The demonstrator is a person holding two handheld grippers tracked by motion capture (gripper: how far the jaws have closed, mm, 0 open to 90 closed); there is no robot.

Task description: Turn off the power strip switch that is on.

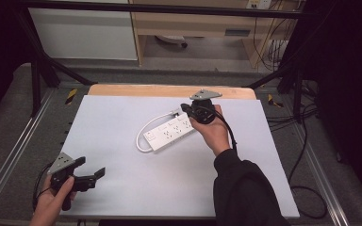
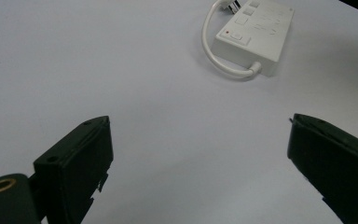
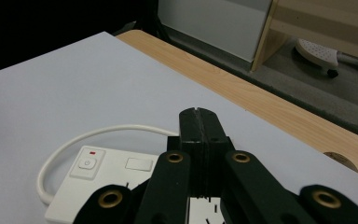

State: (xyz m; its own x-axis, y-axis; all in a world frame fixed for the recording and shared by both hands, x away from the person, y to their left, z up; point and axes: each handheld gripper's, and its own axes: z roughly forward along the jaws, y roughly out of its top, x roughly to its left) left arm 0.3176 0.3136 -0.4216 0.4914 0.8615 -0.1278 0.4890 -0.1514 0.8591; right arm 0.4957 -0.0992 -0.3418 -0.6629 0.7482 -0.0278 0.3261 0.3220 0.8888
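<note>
Over the power strip point(image 1: 169, 131), right hand-held gripper point(image 3: 199, 113) seemingly closed

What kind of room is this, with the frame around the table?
Probably a lab or workshop bench set up for recording handling tasks. A black metal frame surrounds a table under a white sheet, cables trail across the grey floor, and a person holds a camera-bearing gripper in each hand.

White sheet point(image 1: 122, 141) over wooden table point(image 1: 169, 91); chair base point(image 3: 318, 52) beyond
</note>
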